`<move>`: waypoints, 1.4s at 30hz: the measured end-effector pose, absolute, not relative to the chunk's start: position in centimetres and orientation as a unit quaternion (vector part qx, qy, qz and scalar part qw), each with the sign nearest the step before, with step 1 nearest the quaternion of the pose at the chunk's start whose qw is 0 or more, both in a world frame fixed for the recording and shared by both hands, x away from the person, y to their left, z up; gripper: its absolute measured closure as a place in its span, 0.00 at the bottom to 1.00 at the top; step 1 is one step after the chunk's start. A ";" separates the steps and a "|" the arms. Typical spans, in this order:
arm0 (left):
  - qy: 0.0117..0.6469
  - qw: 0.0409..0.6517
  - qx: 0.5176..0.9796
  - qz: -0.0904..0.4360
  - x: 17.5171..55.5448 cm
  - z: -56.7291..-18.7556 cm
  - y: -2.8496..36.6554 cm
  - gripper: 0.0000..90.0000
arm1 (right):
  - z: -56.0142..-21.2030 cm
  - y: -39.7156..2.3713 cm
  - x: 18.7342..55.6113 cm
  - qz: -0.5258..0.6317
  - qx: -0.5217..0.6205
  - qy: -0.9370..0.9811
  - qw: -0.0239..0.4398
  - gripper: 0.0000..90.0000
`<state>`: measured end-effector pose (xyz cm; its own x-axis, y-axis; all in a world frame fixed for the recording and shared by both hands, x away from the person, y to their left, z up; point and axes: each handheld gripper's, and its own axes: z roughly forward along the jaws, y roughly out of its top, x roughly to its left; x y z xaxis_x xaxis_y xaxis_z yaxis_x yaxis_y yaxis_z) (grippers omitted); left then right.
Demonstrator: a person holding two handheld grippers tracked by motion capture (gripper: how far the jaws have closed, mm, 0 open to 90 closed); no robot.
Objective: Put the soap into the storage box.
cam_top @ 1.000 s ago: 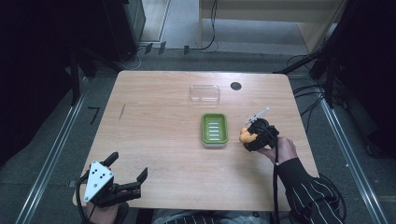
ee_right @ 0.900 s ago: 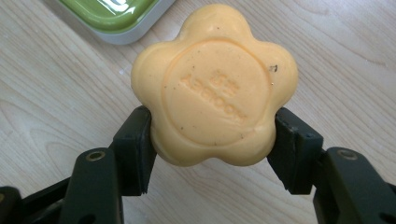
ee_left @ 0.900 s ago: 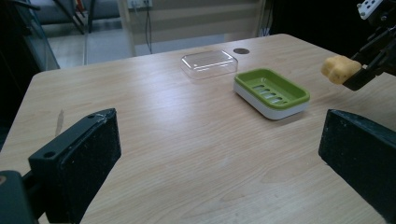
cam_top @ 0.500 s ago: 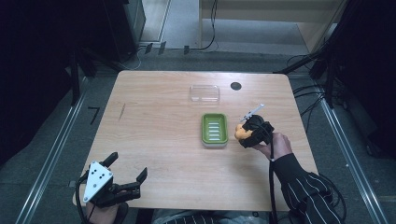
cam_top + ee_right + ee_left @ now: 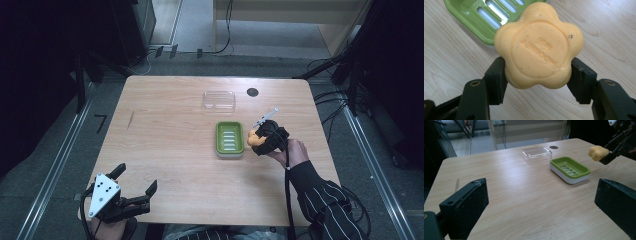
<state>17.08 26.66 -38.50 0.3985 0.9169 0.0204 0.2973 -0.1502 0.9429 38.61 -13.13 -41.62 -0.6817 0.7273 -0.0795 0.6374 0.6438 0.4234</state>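
Note:
An orange flower-shaped soap bar is clamped between the two jaws of my right gripper, which is shut on it. The soap hangs just right of a green soap dish with a slotted bottom, a little above the table. In the left gripper view the soap is at the upper right, beyond the green dish. My left gripper rests at the table's near left corner, open with nothing between its jaws.
A clear plastic lid lies behind the dish, with a round cable hole to its right. The wooden table has a thin mark at its left. Cables and dark equipment surround the table.
My right gripper has carried the soap leftward, closer to the dish's right edge. The left gripper has stayed put.

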 end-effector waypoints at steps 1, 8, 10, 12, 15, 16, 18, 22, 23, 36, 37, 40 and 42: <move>0.443 0.479 0.685 0.324 17.1 -38.5 26.7 0.00 | -41.6 -13.0 38.6 0.186 0.381 0.898 0.121 0.45; 0.444 0.477 0.686 0.325 17.1 -38.5 26.6 0.00 | -41.3 -12.2 39.0 0.188 0.369 0.902 0.123 0.45; 0.443 0.477 0.686 0.324 17.1 -38.5 26.6 0.00 | -41.3 -11.9 39.1 0.189 0.369 0.902 0.122 0.45; 0.443 0.478 0.686 0.325 17.0 -38.5 26.7 0.00 | -41.2 -11.8 39.2 0.190 0.368 0.902 0.123 0.45; 0.444 0.479 0.684 0.324 17.0 -38.5 26.8 0.00 | -41.0 -11.4 39.4 0.193 0.366 0.902 0.125 0.45; 0.445 0.478 0.685 0.324 17.0 -38.5 26.8 0.00 | -41.0 -11.3 39.4 0.193 0.366 0.902 0.125 0.45; 0.444 0.478 0.685 0.324 17.0 -38.5 26.8 0.00 | -40.8 -11.1 39.5 0.195 0.364 0.902 0.126 0.45; 0.444 0.478 0.685 0.324 17.0 -38.5 26.8 0.00 | -40.8 -10.9 39.8 0.198 0.357 0.904 0.130 0.45; 0.444 0.478 0.685 0.324 17.0 -38.5 26.8 0.00 | -40.7 -10.6 39.9 0.198 0.357 0.904 0.129 0.45; 0.445 0.479 0.684 0.324 16.9 -38.5 26.9 0.00 | -40.6 -8.9 40.7 0.203 0.348 0.906 0.126 0.45; 0.444 0.479 0.684 0.325 16.9 -38.5 26.9 0.00 | -40.6 -8.7 40.8 0.205 0.347 0.907 0.126 0.45; 0.445 0.478 0.684 0.325 16.9 -38.5 26.9 0.00 | -40.6 -8.5 40.9 0.204 0.346 0.908 0.124 0.45; 0.445 0.478 0.684 0.325 16.9 -38.5 26.9 0.00 | -40.7 -8.1 41.1 0.204 0.342 0.909 0.121 0.45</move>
<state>16.86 26.89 -38.52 0.3922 0.9197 0.0199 0.2981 -0.1475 0.9431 41.07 -8.12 -40.67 -0.7373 0.6707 -0.0814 0.5716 0.6834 0.4541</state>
